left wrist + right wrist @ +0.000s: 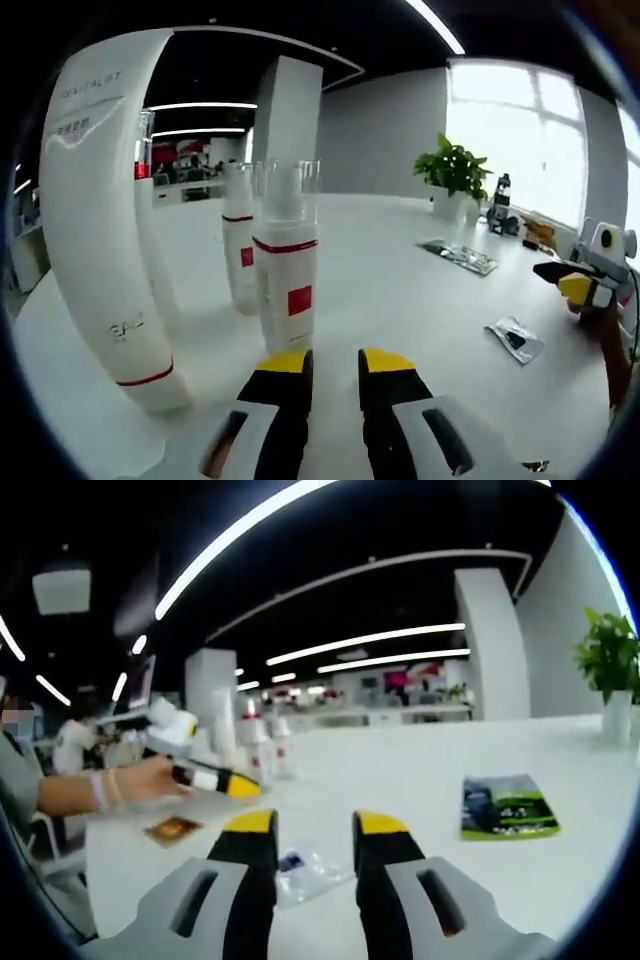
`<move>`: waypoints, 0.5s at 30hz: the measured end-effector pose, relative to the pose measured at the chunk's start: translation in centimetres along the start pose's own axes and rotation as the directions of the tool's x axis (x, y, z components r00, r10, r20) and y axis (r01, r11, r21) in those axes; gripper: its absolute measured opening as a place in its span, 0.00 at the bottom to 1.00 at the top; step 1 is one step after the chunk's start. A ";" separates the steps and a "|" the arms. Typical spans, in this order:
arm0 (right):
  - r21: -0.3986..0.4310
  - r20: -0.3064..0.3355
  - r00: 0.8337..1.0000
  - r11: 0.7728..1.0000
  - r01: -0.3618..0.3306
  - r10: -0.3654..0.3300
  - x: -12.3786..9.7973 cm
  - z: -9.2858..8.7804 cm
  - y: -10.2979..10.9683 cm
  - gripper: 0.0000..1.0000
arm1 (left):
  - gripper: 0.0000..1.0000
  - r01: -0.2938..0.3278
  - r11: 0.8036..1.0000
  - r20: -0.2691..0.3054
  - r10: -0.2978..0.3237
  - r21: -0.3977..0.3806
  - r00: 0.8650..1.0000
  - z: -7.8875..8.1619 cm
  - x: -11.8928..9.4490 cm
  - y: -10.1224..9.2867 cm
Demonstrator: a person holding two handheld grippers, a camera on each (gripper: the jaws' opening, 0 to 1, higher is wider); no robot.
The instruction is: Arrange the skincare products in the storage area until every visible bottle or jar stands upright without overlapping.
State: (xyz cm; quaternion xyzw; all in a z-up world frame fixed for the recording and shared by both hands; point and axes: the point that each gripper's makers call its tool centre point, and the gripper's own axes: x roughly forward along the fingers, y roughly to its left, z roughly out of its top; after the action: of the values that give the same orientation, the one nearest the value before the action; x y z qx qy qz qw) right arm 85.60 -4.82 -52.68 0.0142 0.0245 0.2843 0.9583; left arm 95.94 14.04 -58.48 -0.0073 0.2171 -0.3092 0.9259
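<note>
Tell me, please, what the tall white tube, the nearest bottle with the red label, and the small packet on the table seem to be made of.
Tall white tube: likely soft plastic, matte to satin; opaque, smooth, printed.

Nearest bottle: opaque white body, probably plastic or frosted glass; the cap looks like clear hard plastic, since the background shows through.

Small packet: likely thin glossy film or foil; it lies flat and shines.

- Right tool (313,832): jaws parted, yellow tips, nothing between them, held over the white tabletop (420,770).
- Clear sachet (305,868) lies flat on the tabletop just beyond the jaws.
- Green booklet (508,806) lies flat to the right, well apart from the sachet.
- Small brown packet (173,829) lies at left.
- Left tool (235,785) enters from the left, held in a person's hand (150,777).
- Bottles (262,748) stand upright beyond it; details blurred.
- Potted plant (612,670) at far right.
</note>
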 end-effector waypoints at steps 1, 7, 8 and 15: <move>0.000 0.000 1.000 1.000 0.000 0.000 0.0 0.0 0.0 0.27 | 0.19 -0.004 1.000 -0.001 0.004 -0.002 1.000 0.0 0.0 0.2; 0.000 -0.004 1.000 1.000 -0.001 0.001 0.0 -0.1 0.0 0.28 | 0.19 -0.005 1.000 0.001 0.005 -0.003 1.000 -0.2 -0.4 0.1; 0.001 -0.004 1.000 1.000 -0.001 0.001 0.0 -0.1 0.0 0.28 | 0.19 -0.002 1.000 0.002 0.002 -0.006 1.000 -0.3 -0.6 0.0; 0.002 -0.002 1.000 1.000 -0.010 0.010 0.0 -0.1 0.1 0.28 | 0.21 0.163 0.982 -0.056 -0.158 0.092 0.986 -1.2 -3.2 -2.7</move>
State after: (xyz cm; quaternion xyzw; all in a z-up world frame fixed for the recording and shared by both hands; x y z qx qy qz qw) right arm 85.55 -4.71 -52.74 0.0150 0.0255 0.2889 0.9569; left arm 91.63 13.80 -57.95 0.0275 0.2230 -0.3931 0.8916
